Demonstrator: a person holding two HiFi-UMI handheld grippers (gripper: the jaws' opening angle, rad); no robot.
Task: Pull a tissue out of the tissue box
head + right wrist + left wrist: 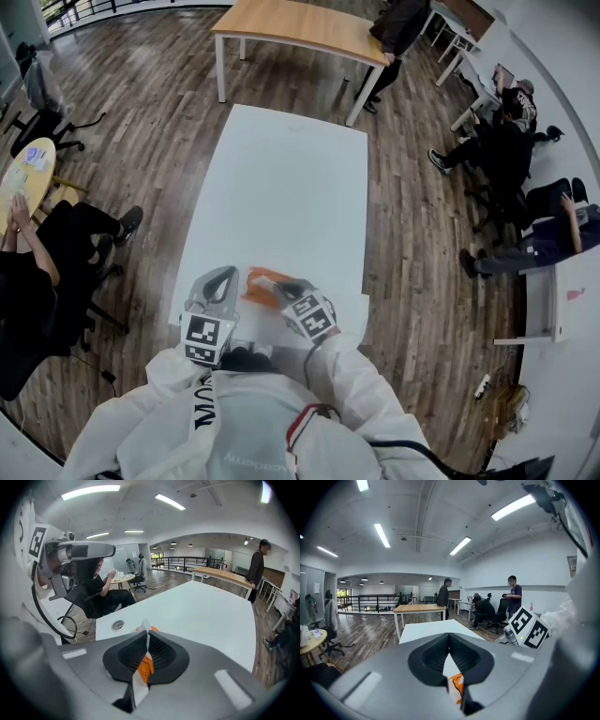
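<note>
An orange tissue box (pixel 257 285) lies on the white table (pixel 281 178) near its front edge, between my two grippers. My right gripper (pixel 281 289) is over the box's right end. In the right gripper view its jaws (pixel 147 637) are shut on a thin white tissue (pixel 145 626). The tissue sticks out above the tips and hangs below them, over the orange box (pixel 147 666). My left gripper (pixel 221 279) stays just left of the box. Its jaws (pixel 450 639) are shut with nothing between them, and the box (pixel 456 686) shows below them.
A round cable hole (pixel 117 625) sits in the table near the box. A wooden table (pixel 300 26) stands beyond the far end, with a person beside it. People sit on chairs to the left (pixel 37 253) and right (pixel 506 150).
</note>
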